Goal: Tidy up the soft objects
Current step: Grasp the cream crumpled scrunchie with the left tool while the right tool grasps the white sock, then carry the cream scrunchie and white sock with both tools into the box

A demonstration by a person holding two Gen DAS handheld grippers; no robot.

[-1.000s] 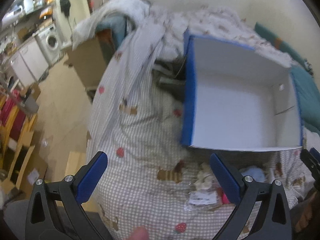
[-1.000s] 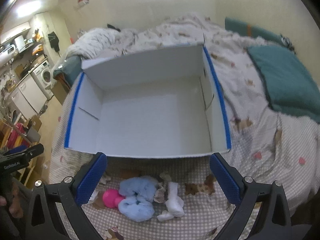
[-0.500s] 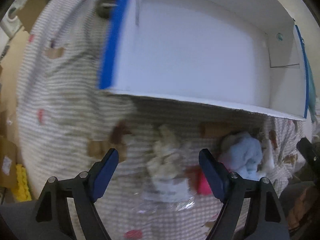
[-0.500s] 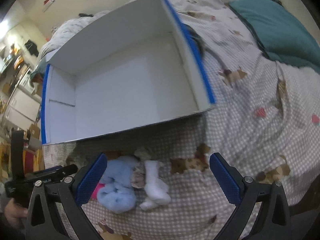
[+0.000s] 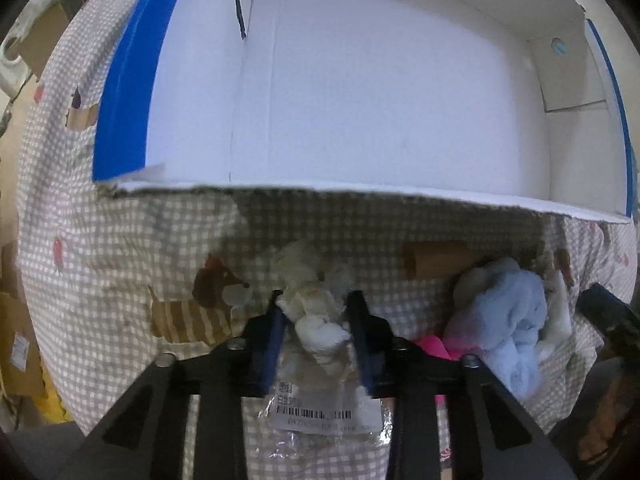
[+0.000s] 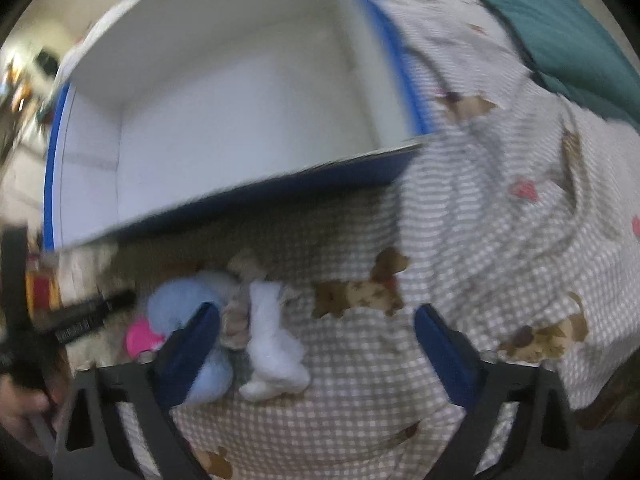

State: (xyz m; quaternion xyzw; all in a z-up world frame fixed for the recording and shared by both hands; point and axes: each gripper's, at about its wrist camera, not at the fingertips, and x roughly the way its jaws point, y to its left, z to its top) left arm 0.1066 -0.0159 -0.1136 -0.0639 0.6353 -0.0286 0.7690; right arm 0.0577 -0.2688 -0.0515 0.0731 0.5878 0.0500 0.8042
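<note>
I see a bed covered by a beige gingham sheet (image 5: pixel 120 248) printed with dachshunds and strawberries. On it sits a large open cardboard box (image 5: pixel 380 92), white inside with blue outer walls. In front of the box, on the sheet, lie a cream plush toy (image 5: pixel 312 312) with a clear labelled plastic bag (image 5: pixel 320 412), a light blue fluffy cloth (image 5: pixel 508 320), a pink item (image 6: pixel 140 338) and a white sock (image 6: pixel 272 344). A teal pillow (image 6: pixel 560 36) rests at the far right.
</note>
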